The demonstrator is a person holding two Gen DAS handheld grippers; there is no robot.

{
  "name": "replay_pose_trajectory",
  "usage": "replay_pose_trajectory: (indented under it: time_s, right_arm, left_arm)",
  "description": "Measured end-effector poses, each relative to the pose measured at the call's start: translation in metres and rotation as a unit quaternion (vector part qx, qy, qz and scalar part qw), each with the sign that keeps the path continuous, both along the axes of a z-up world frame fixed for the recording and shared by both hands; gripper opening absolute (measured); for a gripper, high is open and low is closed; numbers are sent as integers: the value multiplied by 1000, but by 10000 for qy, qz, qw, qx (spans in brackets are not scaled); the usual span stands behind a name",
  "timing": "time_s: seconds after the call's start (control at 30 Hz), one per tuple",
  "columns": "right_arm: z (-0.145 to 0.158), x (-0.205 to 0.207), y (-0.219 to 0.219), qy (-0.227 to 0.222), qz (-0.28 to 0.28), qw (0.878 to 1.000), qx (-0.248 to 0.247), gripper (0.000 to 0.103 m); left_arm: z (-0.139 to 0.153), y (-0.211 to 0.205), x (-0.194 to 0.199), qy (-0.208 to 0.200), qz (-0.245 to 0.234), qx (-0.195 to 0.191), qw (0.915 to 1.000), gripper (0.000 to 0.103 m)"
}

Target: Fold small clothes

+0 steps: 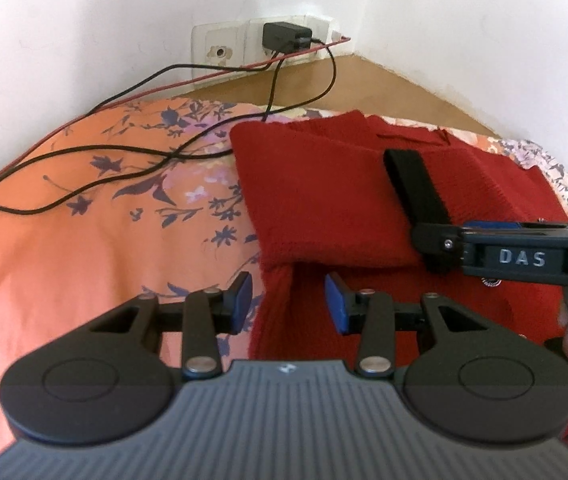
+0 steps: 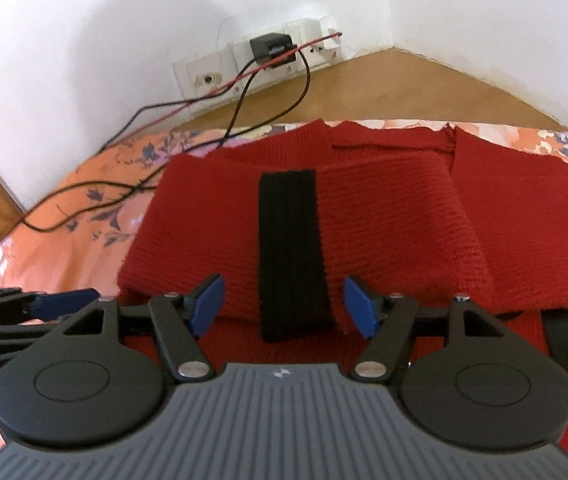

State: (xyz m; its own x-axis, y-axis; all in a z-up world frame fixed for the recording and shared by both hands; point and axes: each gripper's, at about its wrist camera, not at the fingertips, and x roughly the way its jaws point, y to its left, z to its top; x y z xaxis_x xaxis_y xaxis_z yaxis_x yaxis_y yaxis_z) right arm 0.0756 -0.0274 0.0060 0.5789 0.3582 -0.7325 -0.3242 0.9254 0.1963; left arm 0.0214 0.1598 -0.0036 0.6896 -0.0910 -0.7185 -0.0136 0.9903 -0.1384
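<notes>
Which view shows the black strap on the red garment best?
Right wrist: the black strap lies centred and whole on the red garment, between the open right gripper fingers. Left wrist shows it off-centre, partly hidden by that gripper.

A deep red ribbed knit is shown by the sweater [image 2: 384, 220], and a solid black band [image 2: 290, 252] is seen lying on it. The bedsheet [image 1: 96, 240] is coloured orange and printed with dark blue and lilac flowers and twigs. Black linkages, blue pads [image 1: 334, 306] and a grey ridged body are carried by the left hand-held gripper [image 1: 288, 300]; the same colours are borne by the right hand-held gripper [image 2: 284, 306]. White is seen on the wall [image 1: 84, 12] and the socket plates [image 2: 220, 72]. The charger [image 1: 287, 37] is black; the cables [image 1: 96, 160] are black, one red. The wooden surface [image 2: 384, 92] behind the bed is light brown.
</notes>
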Motion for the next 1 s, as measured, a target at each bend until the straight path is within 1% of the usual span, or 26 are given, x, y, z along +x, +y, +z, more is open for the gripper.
replay_pose_trajectory:
  time_s: [0.17,0.27,0.33,0.37,0.4,0.53,0.6,0.63,0.7,0.8,0.9,1.0]
  right_arm:
    - [-2,5,11,39,72,9994,-322,73]
    - [-3,5,16,44,72,9985,-537,70]
    - [-4,5,18,12,52,9978,-667,62]
    - [-4,5,18,-4,24,9973,-728,55]
    - [-4,6,17,-10,2,9971,-767,49]
    - [-1,12,3,161,-26,9989,-442,42]
    - [1,14,-7,284,-54,9995,-109,30]
    - [2,15,-12,367,-99,9993,54,27]
    - [5,17,-23,501,-175,9978,395,15]
    - [9,17,-35,601,-276,9954,699,9]
    - [15,17,-47,711,-352,9915,1033,6]
    - [25,17,-57,576,-417,9912,1120,5]
  left_arm:
    - [-2,1,1,65,7,-21,10000,42]
    - [-3,2,1,78,59,-53,9999,42]
    - [-3,2,0,63,81,-84,9999,42]
    - [-3,2,-1,45,97,-96,9999,42]
    - [-2,2,-2,22,109,-101,9999,42]
    - [2,0,-5,-53,69,-57,9999,42]
    - [5,-2,-6,-90,51,-62,9999,42]
    - [6,-4,-6,-101,50,-72,9999,42]
    - [9,-7,-7,-125,28,-96,9999,42]
    - [13,-14,-6,-189,-50,-65,9998,42]
    - [18,-21,-4,-241,-61,-52,9997,42]
    - [20,-27,-2,-266,-56,-68,9996,42]
